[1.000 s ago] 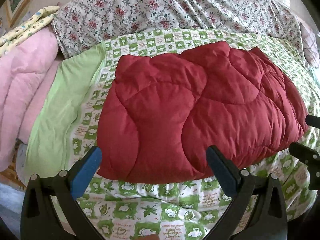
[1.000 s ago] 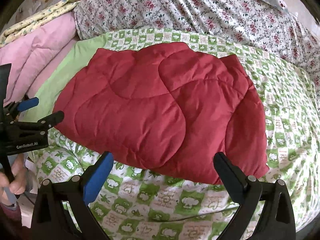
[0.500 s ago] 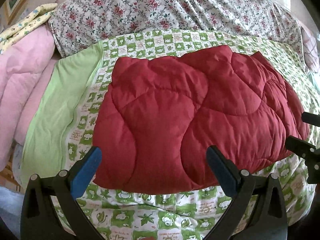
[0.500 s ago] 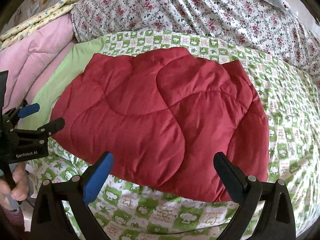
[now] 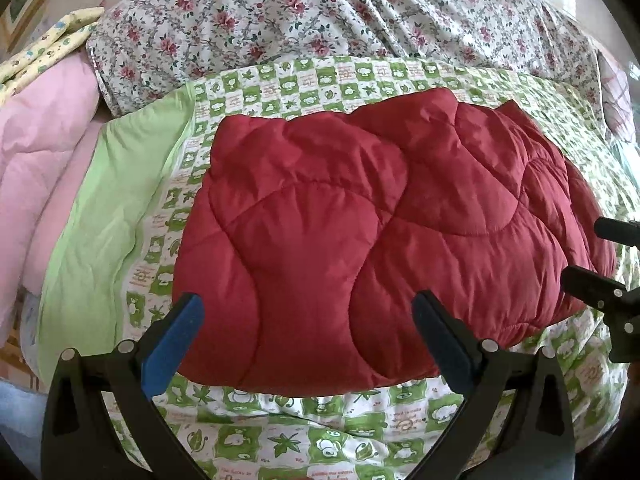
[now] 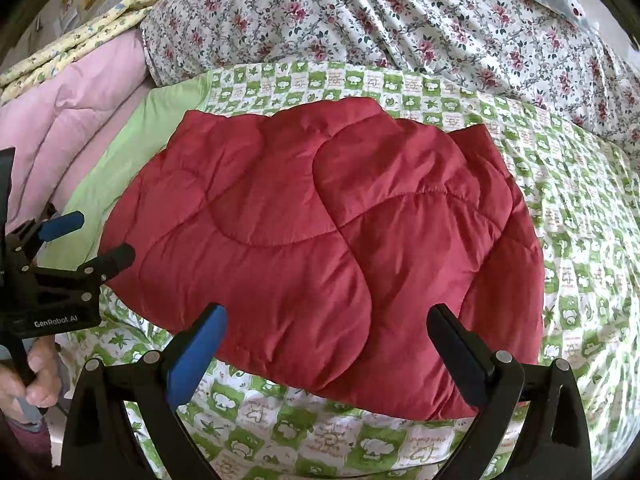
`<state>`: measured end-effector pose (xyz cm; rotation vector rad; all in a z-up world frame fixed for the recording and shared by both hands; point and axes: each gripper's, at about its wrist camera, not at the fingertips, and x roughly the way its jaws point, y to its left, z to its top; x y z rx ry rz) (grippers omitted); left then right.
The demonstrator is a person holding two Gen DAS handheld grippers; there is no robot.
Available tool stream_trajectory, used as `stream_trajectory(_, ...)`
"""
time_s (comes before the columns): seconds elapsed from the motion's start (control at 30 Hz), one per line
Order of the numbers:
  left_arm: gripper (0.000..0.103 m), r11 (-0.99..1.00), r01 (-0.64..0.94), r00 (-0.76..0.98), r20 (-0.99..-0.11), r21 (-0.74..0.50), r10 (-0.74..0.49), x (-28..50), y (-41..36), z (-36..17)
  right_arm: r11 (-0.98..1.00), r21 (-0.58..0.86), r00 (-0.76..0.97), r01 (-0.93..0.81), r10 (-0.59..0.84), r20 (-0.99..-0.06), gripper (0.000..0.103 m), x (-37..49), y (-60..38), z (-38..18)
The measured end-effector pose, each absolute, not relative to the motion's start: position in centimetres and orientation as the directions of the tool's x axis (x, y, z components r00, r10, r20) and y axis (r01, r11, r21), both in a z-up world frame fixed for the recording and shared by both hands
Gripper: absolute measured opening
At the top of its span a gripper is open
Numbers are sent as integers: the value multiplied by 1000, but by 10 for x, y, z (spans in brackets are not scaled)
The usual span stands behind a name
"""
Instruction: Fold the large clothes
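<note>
A dark red quilted padded garment [image 5: 380, 240] lies folded into a broad block on a green-and-white checked bedspread [image 5: 304, 444]; it also shows in the right wrist view [image 6: 320, 248]. My left gripper [image 5: 308, 340] is open and empty, its fingertips over the garment's near edge at the left half. My right gripper [image 6: 328, 348] is open and empty over the near edge at the right half. Each gripper shows at the side of the other's view: the right one [image 5: 600, 256] and the left one [image 6: 92, 240].
A flowered duvet [image 5: 340, 16] is heaped behind the garment. A pink quilt [image 5: 36, 168] and a yellow patterned blanket [image 5: 48, 48] lie at the left. A plain green strip of the bedspread [image 5: 108, 220] runs left of the garment. A hand [image 6: 28, 380] holds the left gripper.
Both grippers have moved forward toward the garment, which now looms larger and sits lower between the fingers. Both stayed open. The garment has not moved.
</note>
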<state>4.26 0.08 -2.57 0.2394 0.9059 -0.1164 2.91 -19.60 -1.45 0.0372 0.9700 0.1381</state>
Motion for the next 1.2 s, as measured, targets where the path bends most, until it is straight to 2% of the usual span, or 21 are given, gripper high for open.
stream_trajectory(1.2,103,966,201,615,-788,165,7,47,-3,-28,990,106,548,-95,141,-824,101,29,-202,-18)
